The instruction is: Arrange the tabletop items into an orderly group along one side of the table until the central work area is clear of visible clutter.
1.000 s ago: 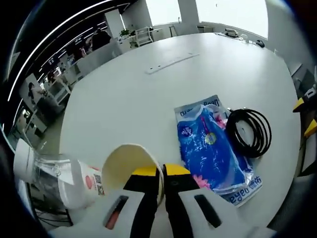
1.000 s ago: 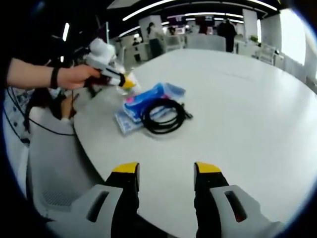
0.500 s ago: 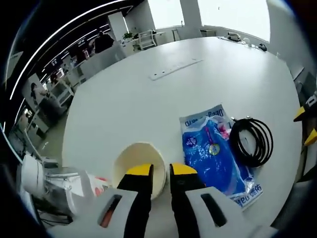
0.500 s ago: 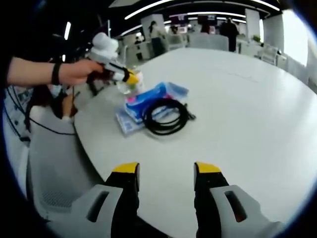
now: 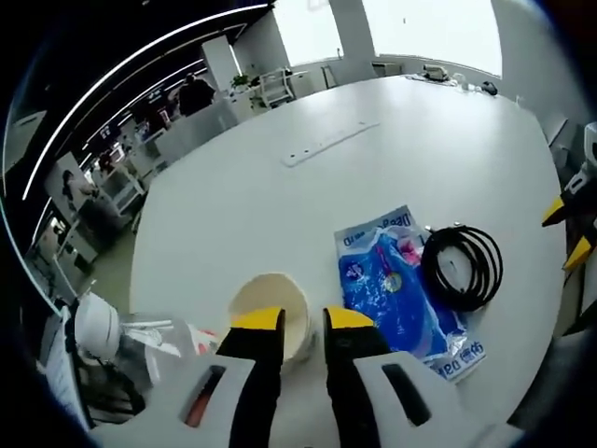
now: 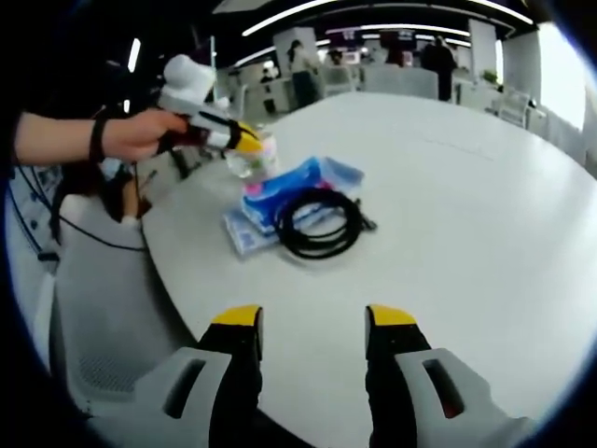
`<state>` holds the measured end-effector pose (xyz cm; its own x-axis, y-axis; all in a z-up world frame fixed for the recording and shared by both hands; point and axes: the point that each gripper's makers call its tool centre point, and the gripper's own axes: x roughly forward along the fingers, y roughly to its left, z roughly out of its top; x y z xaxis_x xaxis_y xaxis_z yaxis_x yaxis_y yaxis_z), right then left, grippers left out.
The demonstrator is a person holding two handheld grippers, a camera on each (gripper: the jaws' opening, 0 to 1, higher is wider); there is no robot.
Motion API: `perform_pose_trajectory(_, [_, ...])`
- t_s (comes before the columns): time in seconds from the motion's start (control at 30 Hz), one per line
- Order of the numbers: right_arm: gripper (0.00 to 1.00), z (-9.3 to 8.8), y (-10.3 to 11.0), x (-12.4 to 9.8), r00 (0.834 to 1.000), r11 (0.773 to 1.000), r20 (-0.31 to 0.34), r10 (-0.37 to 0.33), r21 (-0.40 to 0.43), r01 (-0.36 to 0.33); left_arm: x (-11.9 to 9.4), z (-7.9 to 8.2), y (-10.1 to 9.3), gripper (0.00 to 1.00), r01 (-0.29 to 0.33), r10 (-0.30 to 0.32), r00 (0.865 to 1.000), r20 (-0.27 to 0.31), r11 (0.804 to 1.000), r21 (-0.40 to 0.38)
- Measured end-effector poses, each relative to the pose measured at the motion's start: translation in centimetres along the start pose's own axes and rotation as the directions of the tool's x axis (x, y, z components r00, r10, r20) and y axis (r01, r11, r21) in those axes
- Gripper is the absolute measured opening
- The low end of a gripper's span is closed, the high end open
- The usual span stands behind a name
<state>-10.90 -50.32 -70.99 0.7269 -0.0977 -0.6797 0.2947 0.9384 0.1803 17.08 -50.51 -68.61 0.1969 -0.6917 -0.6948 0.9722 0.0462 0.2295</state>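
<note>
I see my left gripper [image 5: 303, 319] hanging over the near rim of the cream cup [image 5: 270, 311], its jaws a narrow gap apart and holding nothing. At two o'clock from the cup lies the blue packet [image 5: 403, 290], the coiled black cable [image 5: 462, 267] touching its right edge. My right gripper [image 6: 312, 317] hovers above the white table [image 6: 485, 215], jaws wide apart, the cable at twelve o'clock.
</note>
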Motion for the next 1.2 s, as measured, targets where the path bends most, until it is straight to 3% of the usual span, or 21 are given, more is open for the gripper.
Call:
perform_pose_trajectory(0.4, [0.42, 0.1, 0.9, 0.3, 1.000, 1.000, 0.007, 0.021, -0.018, -0.021, -2.3, -0.3, 1.1, 0.15, -0.065, 0.066, 0.997, 0.029, 0.998, -0.024])
perform_pose_trajectory(0.77, [0.42, -0.7, 1.0, -0.3, 1.000, 1.000, 0.012, 0.017, -0.009, -0.017, -4.8, -1.2, 0.5, 0.15, -0.100, 0.103, 0.994, 0.043, 0.993, -0.054])
perform_pose_trajectory(1.2, [0.42, -1.6, 0.8, -1.0, 1.000, 1.000, 0.021, -0.001, 0.018, 0.000, -7.1, -3.1, -0.4, 0.16, -0.092, 0.099, 0.994, 0.046, 0.986, -0.138])
